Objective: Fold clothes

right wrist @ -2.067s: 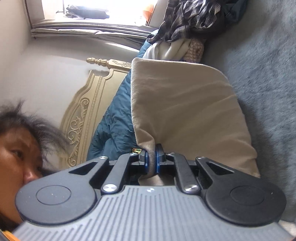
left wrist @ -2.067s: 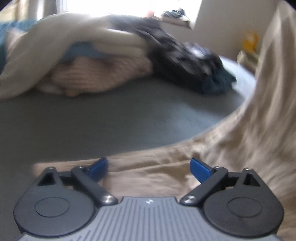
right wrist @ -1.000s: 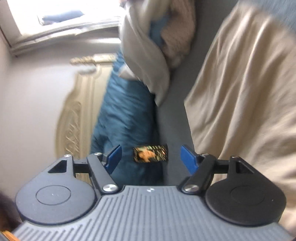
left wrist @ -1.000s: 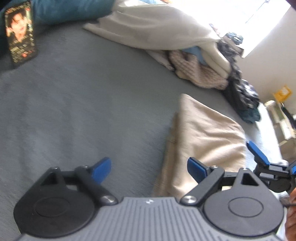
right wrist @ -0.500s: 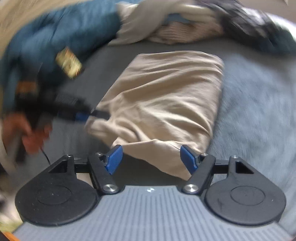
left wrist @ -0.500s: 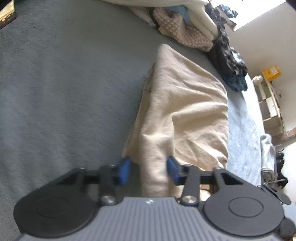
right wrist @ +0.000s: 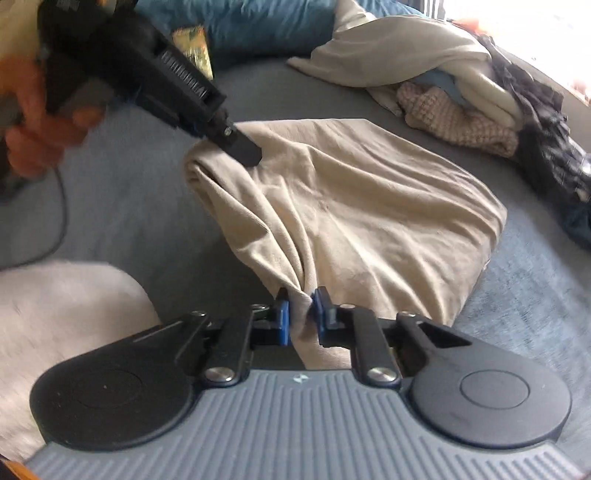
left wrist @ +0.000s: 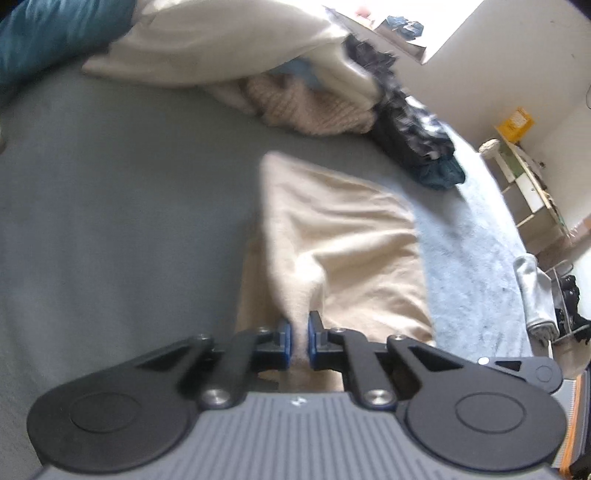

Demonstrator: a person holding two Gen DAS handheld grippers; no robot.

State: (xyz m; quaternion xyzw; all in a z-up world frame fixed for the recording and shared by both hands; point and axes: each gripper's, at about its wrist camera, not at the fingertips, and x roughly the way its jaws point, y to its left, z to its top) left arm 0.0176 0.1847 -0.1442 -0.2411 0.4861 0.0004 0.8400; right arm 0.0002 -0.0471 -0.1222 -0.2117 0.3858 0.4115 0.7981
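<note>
A folded beige garment (left wrist: 343, 240) lies on the grey bed cover (left wrist: 110, 206); it also shows in the right wrist view (right wrist: 362, 206). My left gripper (left wrist: 298, 341) is shut on the garment's near edge and pulls up a ridge of cloth. In the right wrist view the left gripper (right wrist: 243, 149) pinches the garment's far left corner. My right gripper (right wrist: 300, 315) is shut on the garment's near corner, and the cloth is stretched between the two.
A pile of unfolded clothes (left wrist: 314, 96) lies at the back: white, pink knit, dark plaid. A teal duvet (right wrist: 266, 26) is at the head of the bed. A pale fluffy cloth (right wrist: 62, 306) lies near left. Shelves (left wrist: 532, 184) stand beside the bed.
Both grippers were open half a second ago. Both have now closed on the beige garment's near edge and lifted it slightly.
</note>
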